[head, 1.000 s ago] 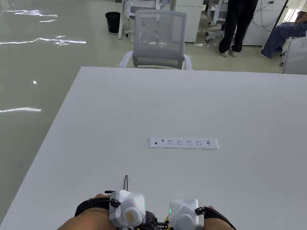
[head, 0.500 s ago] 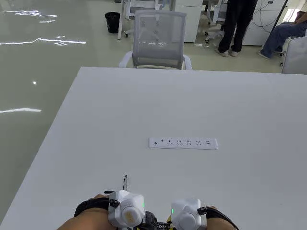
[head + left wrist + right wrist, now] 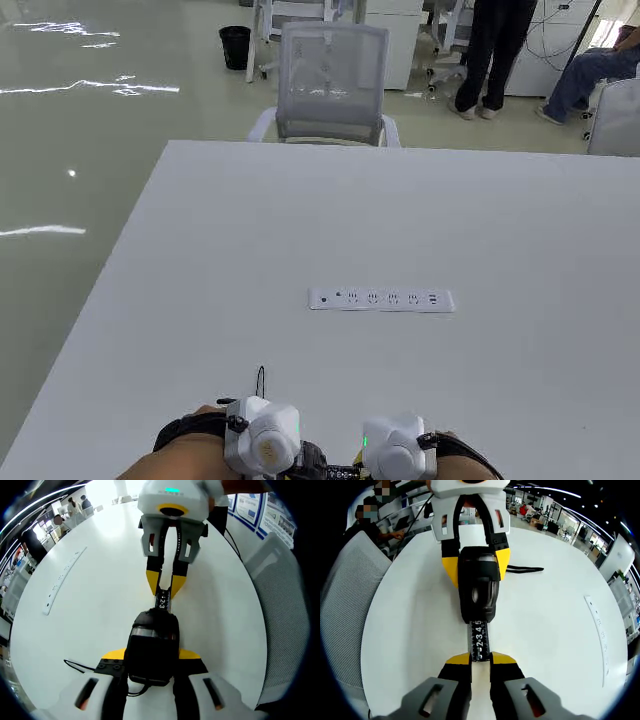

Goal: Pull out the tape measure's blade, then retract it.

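Barely begun, by the look of it, is the pull-out step: the left gripper (image 3: 152, 655) is clenched on the tape measure (image 3: 151, 637), whose black case sits between its yellow-tipped jaws; the right gripper (image 3: 480, 658) pinches the blade (image 3: 479, 641) near its tip; only a short run of blade, printed 2 to 5, bridges the two grippers, which face each other close together over the white table (image 3: 300, 220); the next move likely calls for drawing the right gripper straight away from the left with the case held steady; a black strap (image 3: 522, 570) trails from the case beside the left gripper.
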Demonstrator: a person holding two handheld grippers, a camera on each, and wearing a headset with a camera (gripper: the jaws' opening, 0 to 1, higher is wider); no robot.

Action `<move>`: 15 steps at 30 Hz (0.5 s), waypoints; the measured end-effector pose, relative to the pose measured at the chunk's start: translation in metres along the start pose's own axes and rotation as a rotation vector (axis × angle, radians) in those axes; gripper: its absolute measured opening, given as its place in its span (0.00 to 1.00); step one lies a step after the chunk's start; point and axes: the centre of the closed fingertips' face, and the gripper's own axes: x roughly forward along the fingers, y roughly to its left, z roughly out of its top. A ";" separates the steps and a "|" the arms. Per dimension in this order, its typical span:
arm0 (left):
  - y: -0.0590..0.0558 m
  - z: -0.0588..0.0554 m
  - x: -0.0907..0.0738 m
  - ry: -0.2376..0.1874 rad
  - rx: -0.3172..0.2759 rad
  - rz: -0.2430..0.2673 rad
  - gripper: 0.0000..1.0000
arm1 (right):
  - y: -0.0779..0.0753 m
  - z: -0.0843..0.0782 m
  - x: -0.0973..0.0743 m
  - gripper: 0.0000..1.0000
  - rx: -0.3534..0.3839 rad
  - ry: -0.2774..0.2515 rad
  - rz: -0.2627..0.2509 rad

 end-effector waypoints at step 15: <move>-0.001 0.000 0.000 -0.003 -0.003 0.000 0.30 | 0.001 -0.009 -0.009 0.10 0.000 0.005 -0.001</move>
